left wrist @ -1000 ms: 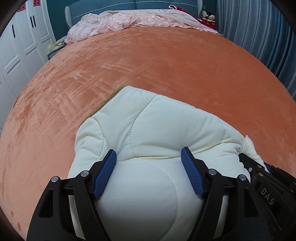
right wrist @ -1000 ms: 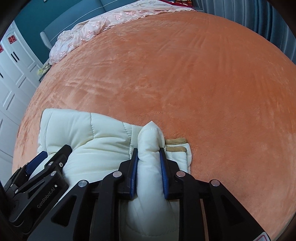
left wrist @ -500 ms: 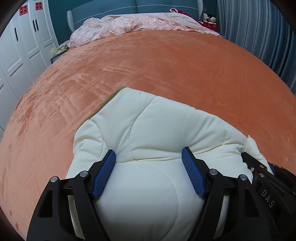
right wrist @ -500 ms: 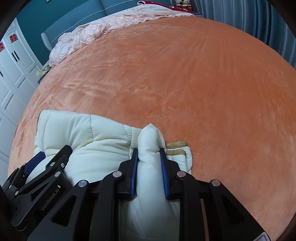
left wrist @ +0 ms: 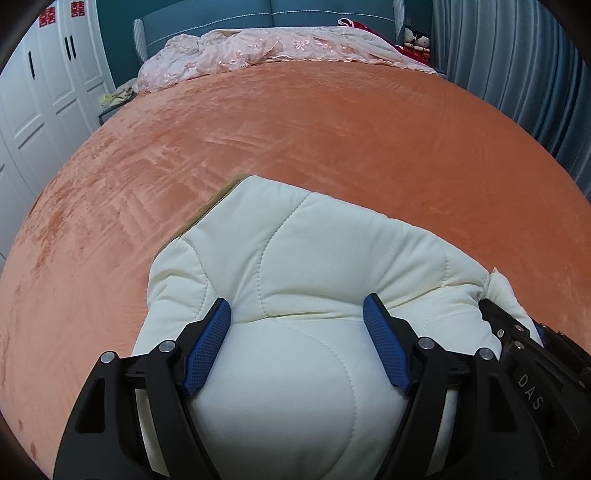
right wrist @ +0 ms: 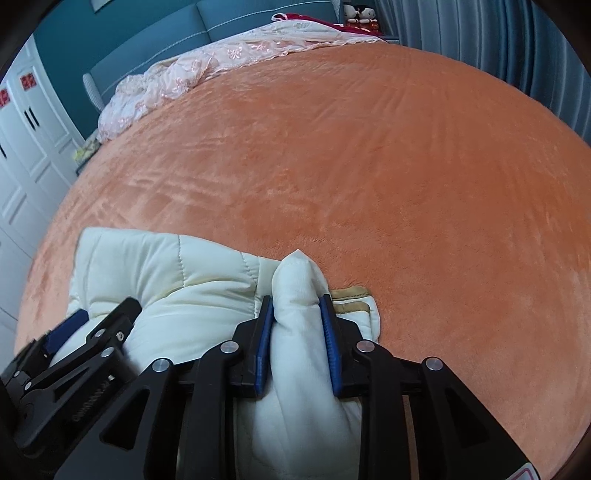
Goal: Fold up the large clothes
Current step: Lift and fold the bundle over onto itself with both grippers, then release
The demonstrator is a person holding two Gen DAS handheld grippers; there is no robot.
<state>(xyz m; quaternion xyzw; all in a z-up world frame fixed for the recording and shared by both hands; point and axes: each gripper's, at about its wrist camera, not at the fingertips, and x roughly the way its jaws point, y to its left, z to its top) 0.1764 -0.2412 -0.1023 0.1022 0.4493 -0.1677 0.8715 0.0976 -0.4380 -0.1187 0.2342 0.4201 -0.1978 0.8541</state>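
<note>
A cream quilted jacket (left wrist: 314,240) lies folded into a thick bundle on the orange bedspread (left wrist: 332,140), close in front of me. My left gripper (left wrist: 295,304) stands wide, and its blue pads (left wrist: 207,343) press on both sides of a fat bulge of the bundle. My right gripper (right wrist: 296,300) grips a narrow upright fold at the jacket's (right wrist: 166,269) right end. Its jaws are opening, with the fold still filling the gap and touching both pads. A tan trim (right wrist: 351,293) shows just right of that fold. The two grippers are side by side.
The orange bedspread stretches far ahead and to the right. A crumpled pink embroidered quilt (left wrist: 277,51) lies along the teal headboard (left wrist: 295,14). White wardrobe doors (left wrist: 44,92) stand to the left, and grey curtains (left wrist: 517,74) hang on the right.
The right gripper's pads have spread slightly around the fold. Both views have tipped up a little, showing more of the headboard. The jacket bundle has stayed where it was.
</note>
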